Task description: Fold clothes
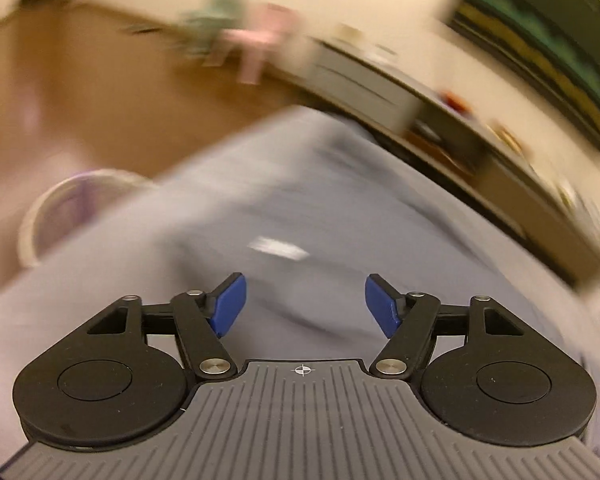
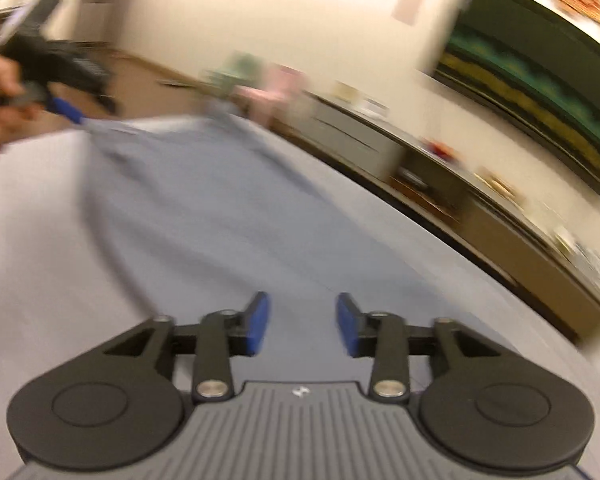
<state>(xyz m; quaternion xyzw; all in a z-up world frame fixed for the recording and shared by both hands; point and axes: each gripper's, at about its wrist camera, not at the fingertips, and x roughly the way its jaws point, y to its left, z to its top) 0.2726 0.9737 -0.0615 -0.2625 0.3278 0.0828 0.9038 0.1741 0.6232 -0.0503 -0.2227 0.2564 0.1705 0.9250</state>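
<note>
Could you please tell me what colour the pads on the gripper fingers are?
Blue pads, clearest in the right wrist view.

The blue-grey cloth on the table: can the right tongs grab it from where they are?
Probably yes. The right tongs stand open right above the blue-grey cloth, and nothing lies between them. The picture is blurry, though.

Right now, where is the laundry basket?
In the left wrist view the pale laundry basket sits on the floor at the left, just past the left edge of the grey-blue garment; the right wrist view does not show it.
</note>
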